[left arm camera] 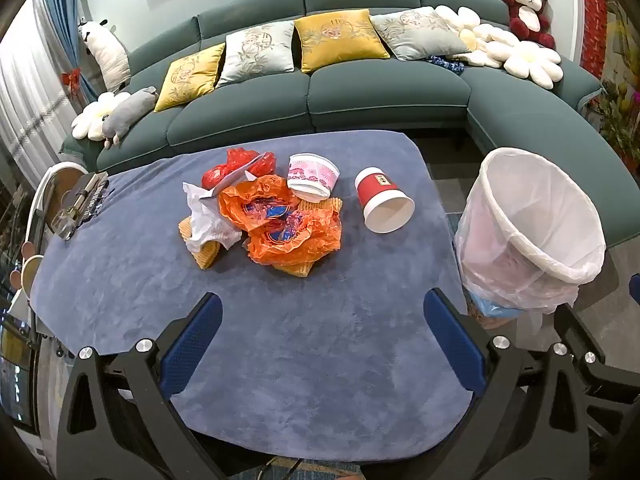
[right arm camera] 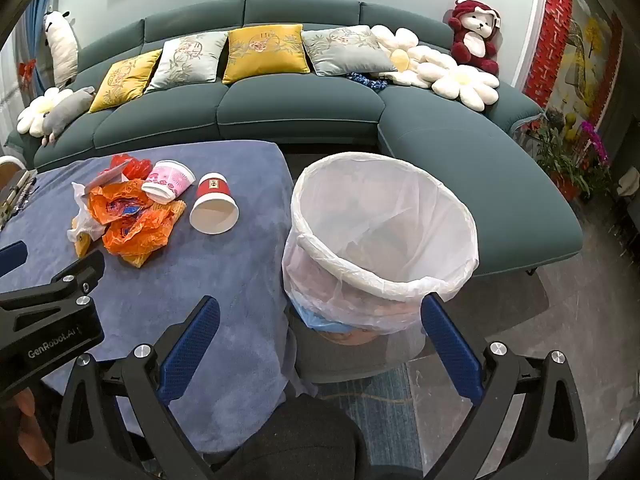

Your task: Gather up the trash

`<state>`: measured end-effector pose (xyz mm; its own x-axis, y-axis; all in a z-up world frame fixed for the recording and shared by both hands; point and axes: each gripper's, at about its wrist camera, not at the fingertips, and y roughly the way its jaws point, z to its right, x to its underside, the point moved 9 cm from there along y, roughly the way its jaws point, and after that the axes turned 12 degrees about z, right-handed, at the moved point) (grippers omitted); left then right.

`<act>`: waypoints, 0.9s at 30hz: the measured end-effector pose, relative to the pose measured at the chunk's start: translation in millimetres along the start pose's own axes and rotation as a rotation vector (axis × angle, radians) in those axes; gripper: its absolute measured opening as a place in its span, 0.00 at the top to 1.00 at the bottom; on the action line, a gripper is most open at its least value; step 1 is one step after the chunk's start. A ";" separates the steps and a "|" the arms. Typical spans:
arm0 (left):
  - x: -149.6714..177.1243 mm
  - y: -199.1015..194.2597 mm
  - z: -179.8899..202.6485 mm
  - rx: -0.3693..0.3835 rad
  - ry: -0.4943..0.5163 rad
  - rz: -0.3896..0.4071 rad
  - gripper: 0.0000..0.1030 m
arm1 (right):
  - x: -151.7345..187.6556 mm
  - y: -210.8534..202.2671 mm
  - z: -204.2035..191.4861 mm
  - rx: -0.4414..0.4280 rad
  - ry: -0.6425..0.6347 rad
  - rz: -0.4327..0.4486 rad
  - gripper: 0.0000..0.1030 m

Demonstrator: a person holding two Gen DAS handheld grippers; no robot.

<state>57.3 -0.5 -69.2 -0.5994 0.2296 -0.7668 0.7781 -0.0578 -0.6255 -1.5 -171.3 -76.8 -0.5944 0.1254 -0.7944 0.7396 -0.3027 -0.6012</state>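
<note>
The left gripper (left arm camera: 323, 338) stands at the bottom of the left wrist view with its blue fingers fully apart, and nothing is between them. The right gripper (right arm camera: 320, 340) is also wide open and empty, low in its own view, above the edge of the surface (right arm camera: 208, 272), which carries a blue-grey cloth. On the black body of the left gripper, at the lower left of the right wrist view, I can read "GenRobot.AI".

The trash lies in a pile in the upper middle of the left wrist view: an orange plastic bag (left arm camera: 288, 224) with blue print, white crumpled paper (left arm camera: 206, 218), a red bag (left arm camera: 236, 168) and a pink printed bowl (left arm camera: 314, 176) on its side. Just beside it lies a red paper cup (left arm camera: 382, 200) with a small label that is too small to read. The bin (right arm camera: 380, 240), lined with a white bag, stands beside the surface in the middle of the right wrist view.
</note>
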 end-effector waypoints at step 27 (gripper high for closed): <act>5.1 1.2 2.7 0.005 -0.004 -0.015 0.07 | 3.6 1.0 0.3 0.001 0.001 -0.005 0.06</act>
<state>54.7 -2.0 -74.3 -0.6115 0.2268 -0.7580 0.7683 -0.0589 -0.6374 -3.0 -171.4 -80.3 -0.5976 0.1278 -0.7915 0.7363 -0.3032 -0.6049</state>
